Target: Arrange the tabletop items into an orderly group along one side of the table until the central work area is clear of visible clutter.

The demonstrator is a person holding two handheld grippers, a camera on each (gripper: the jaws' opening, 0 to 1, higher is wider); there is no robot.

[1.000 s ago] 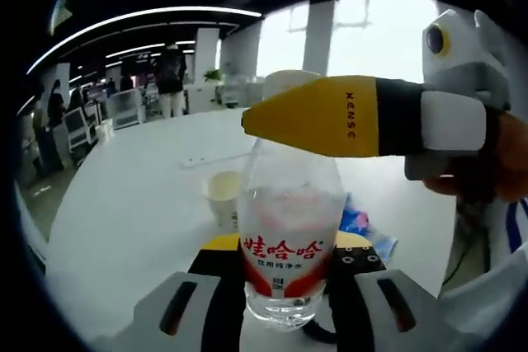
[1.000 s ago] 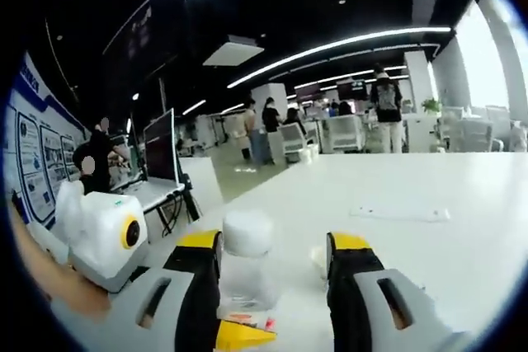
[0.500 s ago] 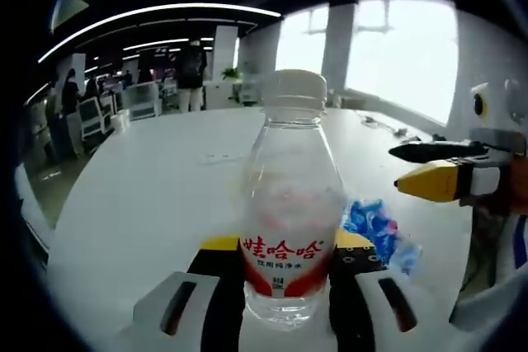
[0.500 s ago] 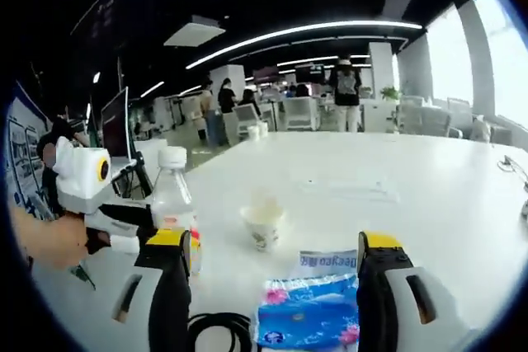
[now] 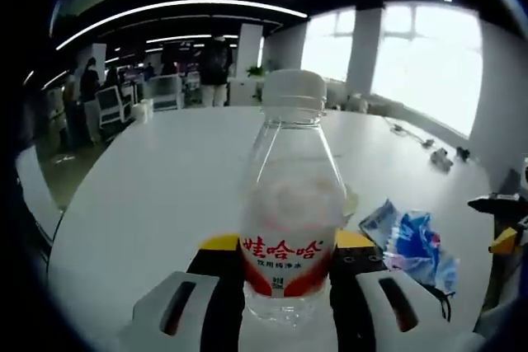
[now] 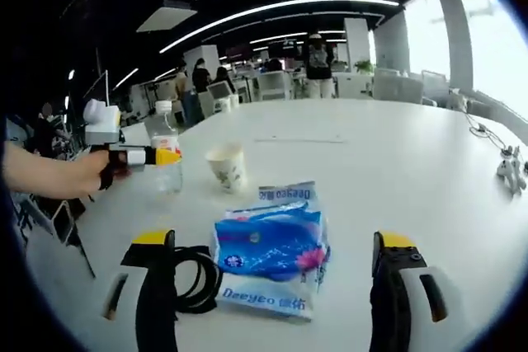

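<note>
A clear water bottle (image 5: 289, 204) with a white cap and a red label stands upright between my left gripper's (image 5: 285, 246) jaws, which are shut on it. From the right gripper view, the same bottle (image 6: 167, 150) is at the table's left edge, with the left gripper (image 6: 167, 157) and a person's hand (image 6: 58, 172) beside it. My right gripper (image 6: 272, 241) is open wide, with its jaws on either side of a blue tissue pack (image 6: 276, 245) and not touching it. A paper cup (image 6: 227, 166) stands between the bottle and the pack.
A coiled black cable (image 6: 196, 276) lies left of the tissue pack (image 5: 410, 239). A thin paper strip (image 6: 297, 140) lies farther back, and small items (image 6: 509, 166) sit at the right edge of the white table (image 6: 396, 154). People and desks fill the room behind.
My right gripper has pulled back from the bottle's cap and away to the tissue pack, with its jaws wider apart. The left gripper has kept its hold on the bottle.
</note>
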